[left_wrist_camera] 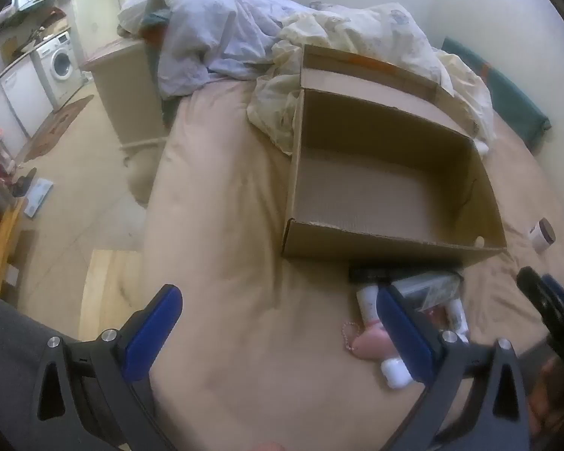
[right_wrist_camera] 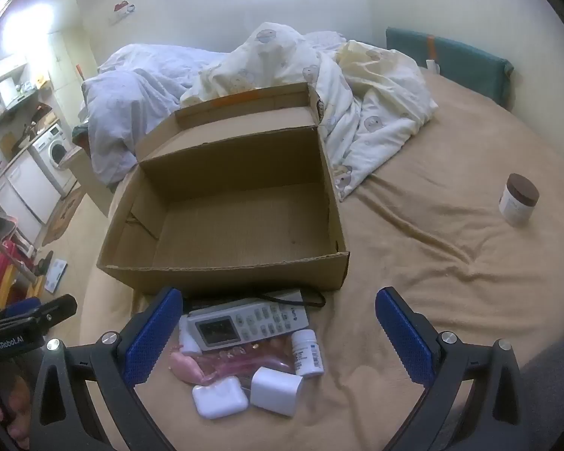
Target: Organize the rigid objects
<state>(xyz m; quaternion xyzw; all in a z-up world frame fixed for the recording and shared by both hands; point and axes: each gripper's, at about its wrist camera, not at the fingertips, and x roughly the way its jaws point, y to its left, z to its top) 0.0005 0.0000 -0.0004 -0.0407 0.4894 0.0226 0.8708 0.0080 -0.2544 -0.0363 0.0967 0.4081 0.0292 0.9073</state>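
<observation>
Both the right gripper and left gripper hang released, holding nothing. The small items lie piled near the bed's near edge, just before the empty box. A grab into that overlapping pile may snag two things or slip.

The tan bed carries 1 open cardboard box (empty), a jar, rumpled duvets.

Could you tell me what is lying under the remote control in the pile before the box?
The remote control rests on a pink translucent item and a white object; a black strap runs behind it. Whatever lies beneath its middle is covered.
</observation>
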